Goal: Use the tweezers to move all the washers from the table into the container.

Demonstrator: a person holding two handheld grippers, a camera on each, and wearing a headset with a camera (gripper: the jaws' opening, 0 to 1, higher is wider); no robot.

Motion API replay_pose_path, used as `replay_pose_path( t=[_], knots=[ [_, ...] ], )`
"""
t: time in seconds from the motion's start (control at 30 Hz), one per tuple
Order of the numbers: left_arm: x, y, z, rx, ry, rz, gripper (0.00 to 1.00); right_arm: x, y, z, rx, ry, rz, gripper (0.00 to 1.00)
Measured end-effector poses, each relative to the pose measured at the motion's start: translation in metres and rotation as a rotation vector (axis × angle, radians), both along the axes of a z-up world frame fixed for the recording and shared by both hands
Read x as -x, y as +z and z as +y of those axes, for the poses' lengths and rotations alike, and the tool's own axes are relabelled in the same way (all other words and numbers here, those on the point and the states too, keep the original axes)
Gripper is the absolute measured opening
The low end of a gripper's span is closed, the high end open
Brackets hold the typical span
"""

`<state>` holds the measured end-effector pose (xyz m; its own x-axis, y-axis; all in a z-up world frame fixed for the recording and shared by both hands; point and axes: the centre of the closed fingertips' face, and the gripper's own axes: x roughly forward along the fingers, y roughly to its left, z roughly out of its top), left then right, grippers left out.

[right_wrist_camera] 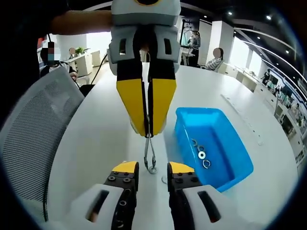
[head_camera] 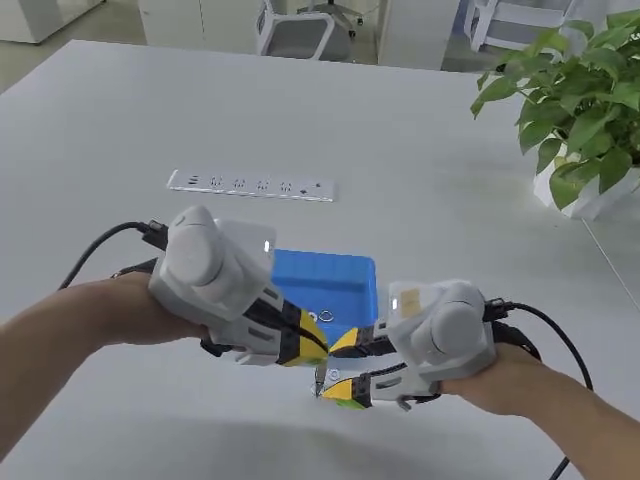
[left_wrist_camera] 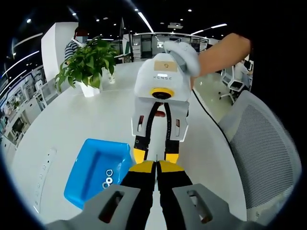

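Left gripper [right_wrist_camera: 148, 128] is clamped on the tweezers [right_wrist_camera: 149, 152], whose tips straddle a washer [right_wrist_camera: 152, 169] on the table [right_wrist_camera: 96, 143] at lower centre, while the right gripper [right_wrist_camera: 153, 171] sits jaws apart, probably guiding, beside the blue container [right_wrist_camera: 216, 127].

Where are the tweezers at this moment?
In the right gripper view the tweezers hang from the left gripper, tips at a washer on the table, left of the blue container.

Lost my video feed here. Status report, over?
Left tongs shut on tweezers. Right tongs open, straddling the tips. Tips at a washer on the table; three washers in blue container. One right jaw sits toward the container.
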<state>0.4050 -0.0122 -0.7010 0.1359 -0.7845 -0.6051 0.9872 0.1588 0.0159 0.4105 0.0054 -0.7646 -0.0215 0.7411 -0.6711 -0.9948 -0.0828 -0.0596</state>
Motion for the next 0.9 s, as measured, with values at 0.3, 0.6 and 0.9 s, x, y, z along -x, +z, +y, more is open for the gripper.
replay_pose_path(
  t=[0.3,0.6,0.9],
  knots=[
    [0.0,0.0001,-0.0003,-0.001,-0.001,0.0,0.05,0.0037,-0.0067,0.0078,0.019,0.032,-0.005,0.13],
    [0.0001,0.0001,0.0004,-0.003,0.003,0.003,0.05,0.0058,-0.0098,0.0073,0.026,0.045,-0.015,0.1],
    [-0.0006,0.0005,-0.0009,-0.011,0.008,-0.005,0.05,0.0053,-0.0102,0.0069,0.037,0.043,-0.017,0.08]
  ],
)
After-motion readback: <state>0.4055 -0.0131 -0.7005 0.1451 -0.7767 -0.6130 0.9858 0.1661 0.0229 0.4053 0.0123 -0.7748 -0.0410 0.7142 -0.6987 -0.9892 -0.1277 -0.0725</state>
